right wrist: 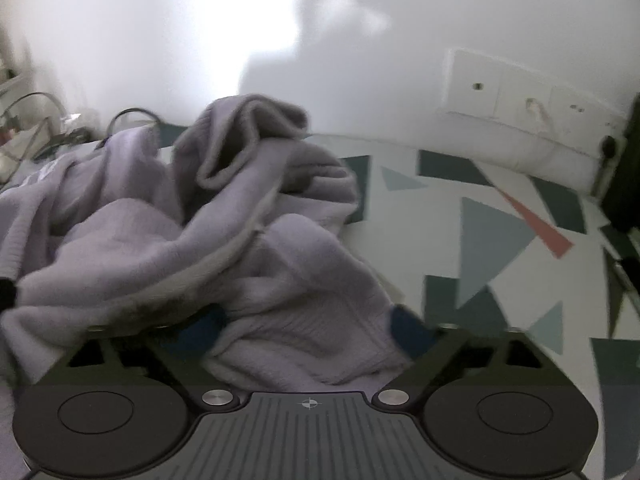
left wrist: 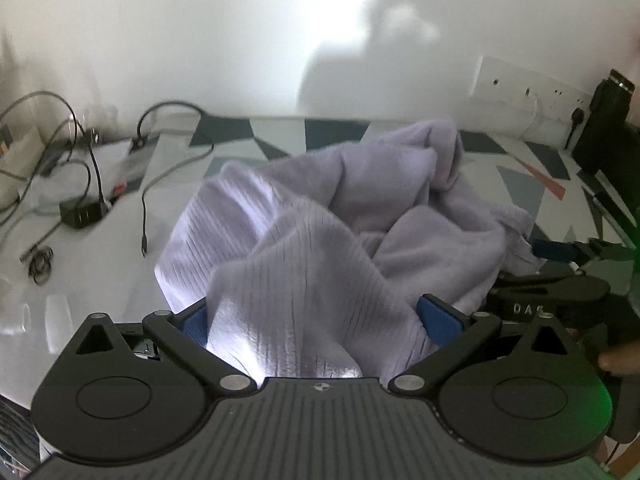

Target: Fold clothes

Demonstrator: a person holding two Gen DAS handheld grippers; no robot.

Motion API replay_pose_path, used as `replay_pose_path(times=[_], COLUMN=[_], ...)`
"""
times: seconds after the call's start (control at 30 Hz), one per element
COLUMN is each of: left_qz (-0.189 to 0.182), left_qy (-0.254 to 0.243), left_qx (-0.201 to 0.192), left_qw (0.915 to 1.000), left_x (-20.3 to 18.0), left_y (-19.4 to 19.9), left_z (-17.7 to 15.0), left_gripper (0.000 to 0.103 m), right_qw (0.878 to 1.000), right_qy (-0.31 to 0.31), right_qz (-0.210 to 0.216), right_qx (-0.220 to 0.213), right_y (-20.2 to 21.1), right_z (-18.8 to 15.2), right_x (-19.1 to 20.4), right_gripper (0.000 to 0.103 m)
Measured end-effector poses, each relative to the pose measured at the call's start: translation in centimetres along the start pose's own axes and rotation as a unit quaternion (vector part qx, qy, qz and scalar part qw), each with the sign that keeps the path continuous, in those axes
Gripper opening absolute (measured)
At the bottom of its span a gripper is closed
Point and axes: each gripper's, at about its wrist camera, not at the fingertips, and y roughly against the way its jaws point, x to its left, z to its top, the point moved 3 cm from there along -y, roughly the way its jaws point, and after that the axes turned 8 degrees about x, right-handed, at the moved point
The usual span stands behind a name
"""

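Both tongs angle downward over the patterned worktop [right wrist: 492, 236]. The left tongs [left wrist: 316, 320] and right tongs [right wrist: 304, 328] each stand partly open with the crumpled lilac sweater [left wrist: 340, 208] bunched between their blue pads; a firm grip cannot be told.

left gripper [left wrist: 320, 316]: blue pads either side of a bunched fold of lilac ribbed garment [left wrist: 340, 216], whether they press it is unclear | garment: heaped on patterned table [left wrist: 100, 280] | black charger [left wrist: 82, 213]: left of garment, cables around it | right gripper [left wrist: 560, 264]: at garment's right edge | wall sockets [left wrist: 528, 92]: beyond garment, right
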Motion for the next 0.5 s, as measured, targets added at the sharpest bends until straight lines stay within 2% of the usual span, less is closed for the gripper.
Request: replay_pose_path(times=[0.07, 0.13, 0.2, 0.33, 0.5], left_qz=[0.004, 0.005, 0.002, 0.009, 0.002], left_qy=[0.002, 0.004, 0.007, 0.010, 0.020], left_qx=[0.009, 0.016, 0.020, 0.022, 0.027], left_qw=[0.9999, 0.9999, 0.9998, 0.9997, 0.9994], left_x=[0.1, 0.3, 0.4, 0.6, 0.7], left_y=[-0.6, -1.2, -1.7, -2.5, -2.9], left_z=[-0.2, -0.3, -0.5, -1.0, -1.6], left_gripper=[0.103, 0.103, 0.103, 0.103, 0.103], right_qw=[1.000, 0.999, 0.999, 0.999, 1.000], right_qy=[0.014, 0.035, 0.046, 0.051, 0.011], right_qz=[0.014, 0.007, 0.002, -0.010, -0.010], right_qx=[0.005, 0.008, 0.013, 0.013, 0.023], right_y=[0.0, 0.2, 0.3, 0.5, 0.7], right_z=[0.0, -0.1, -0.1, -0.4, -0.7], right_x=[0.4, 1.1, 1.8, 2.2, 0.3], right_gripper=[0.051, 0.042, 0.029, 0.024, 0.023])
